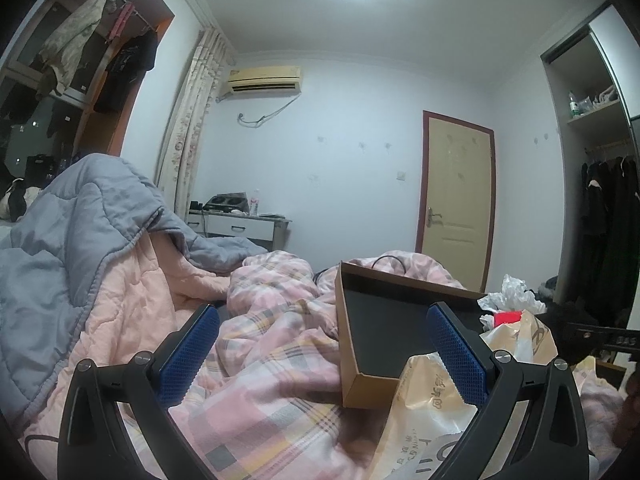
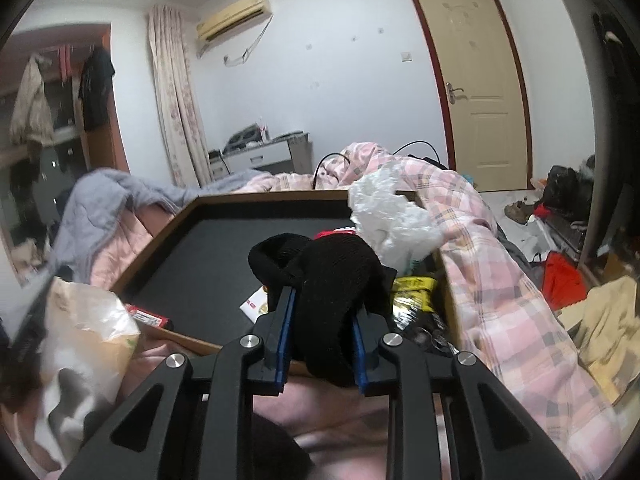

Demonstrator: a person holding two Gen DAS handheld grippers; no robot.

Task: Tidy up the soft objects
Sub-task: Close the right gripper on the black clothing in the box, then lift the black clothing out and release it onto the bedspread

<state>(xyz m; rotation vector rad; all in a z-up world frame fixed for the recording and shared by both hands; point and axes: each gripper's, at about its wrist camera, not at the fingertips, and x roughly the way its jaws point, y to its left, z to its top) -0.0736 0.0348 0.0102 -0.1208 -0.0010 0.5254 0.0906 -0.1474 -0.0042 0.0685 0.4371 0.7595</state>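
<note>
right gripper (image 2: 320,336) fingers clamped on black knit garment (image 2: 332,280), at box's (image 2: 168,240) 6 o'clock edge | left gripper (image 1: 320,352) fingers apart, empty over bed | advice: carry garment well past rim toward 12 o'clock before releasing

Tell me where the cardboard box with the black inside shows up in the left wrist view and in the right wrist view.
Left wrist view: the cardboard box sits right of centre on the plaid quilt, one corner nearest the camera.
Right wrist view: the box fills the middle, just beyond the right gripper shut on a black knit item.
Shared landmark: the yellow door.
</note>
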